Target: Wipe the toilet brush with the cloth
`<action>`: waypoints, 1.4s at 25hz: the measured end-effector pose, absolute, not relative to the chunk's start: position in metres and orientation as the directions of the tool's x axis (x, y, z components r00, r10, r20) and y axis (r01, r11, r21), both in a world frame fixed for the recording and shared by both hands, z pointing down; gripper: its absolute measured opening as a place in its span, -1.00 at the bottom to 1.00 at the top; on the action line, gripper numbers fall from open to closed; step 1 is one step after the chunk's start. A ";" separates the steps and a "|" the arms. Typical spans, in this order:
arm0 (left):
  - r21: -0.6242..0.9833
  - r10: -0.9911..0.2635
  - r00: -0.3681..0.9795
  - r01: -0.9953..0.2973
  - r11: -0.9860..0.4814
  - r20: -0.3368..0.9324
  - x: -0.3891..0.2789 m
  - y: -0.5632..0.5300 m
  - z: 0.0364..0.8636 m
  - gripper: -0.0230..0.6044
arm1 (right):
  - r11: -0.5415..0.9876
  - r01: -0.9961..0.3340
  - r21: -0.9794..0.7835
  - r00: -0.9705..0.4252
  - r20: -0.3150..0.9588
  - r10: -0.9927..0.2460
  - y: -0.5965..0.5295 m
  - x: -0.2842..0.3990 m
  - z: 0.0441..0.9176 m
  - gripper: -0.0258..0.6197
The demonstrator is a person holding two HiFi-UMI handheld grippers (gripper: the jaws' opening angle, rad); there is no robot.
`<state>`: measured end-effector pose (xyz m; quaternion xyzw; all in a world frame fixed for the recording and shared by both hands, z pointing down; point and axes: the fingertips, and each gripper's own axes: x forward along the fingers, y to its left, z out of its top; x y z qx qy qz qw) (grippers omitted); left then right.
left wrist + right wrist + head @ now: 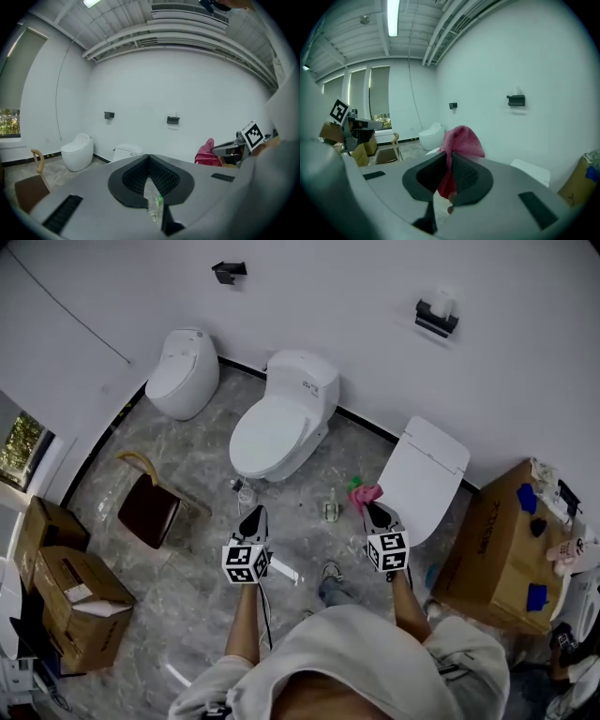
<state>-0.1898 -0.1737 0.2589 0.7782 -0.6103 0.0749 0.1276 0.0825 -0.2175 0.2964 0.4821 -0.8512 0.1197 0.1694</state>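
Three white toilets take up most of the marble floor [197, 559] ahead of me, all against the white wall [375, 296]: a middle toilet [281, 423] at 12 o'clock, a rounded toilet [186, 371] at 11 and a flat-lidded toilet [427, 474] at 1. A large cardboard box [502, 545] sits at 3 o'clock, two smaller cardboard boxes [80, 601] at 9 and a brown chair [150, 510] at 10. My left gripper [251, 512] points to 12 with its jaws pressed together at the tips, and I can make out nothing clamped between them. My right gripper [372, 510] also points to 12, clenched on the pink cloth [362, 493], which bunches above its jaws and hangs below them. What looks like the toilet brush [331, 507], a slim pale upright thing, stands on the floor between the two grippers, apart from both, at 3 o'clock from the left tips. A small whitish object [246, 495] sits just beyond the left tips; I cannot tell what it is.
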 end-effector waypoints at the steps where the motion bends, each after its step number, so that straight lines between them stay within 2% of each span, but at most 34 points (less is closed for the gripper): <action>1: 0.104 -0.935 0.240 -0.970 -0.220 0.263 -0.193 -0.170 0.252 -0.87 | 0.498 -0.866 -0.038 -0.471 0.395 -0.789 -0.215 0.085 0.291 -0.75; 16: 0.085 -0.955 0.245 -0.969 -0.233 0.167 -0.199 -0.103 0.207 -0.87 | 0.484 -0.875 -0.015 -0.458 0.348 -0.818 -0.122 0.084 0.259 -0.75; 35: 0.088 -0.953 0.265 -0.963 -0.254 0.145 -0.185 -0.075 0.200 -0.87 | 0.488 -0.873 0.020 -0.459 0.308 -0.833 -0.107 0.085 0.231 -0.75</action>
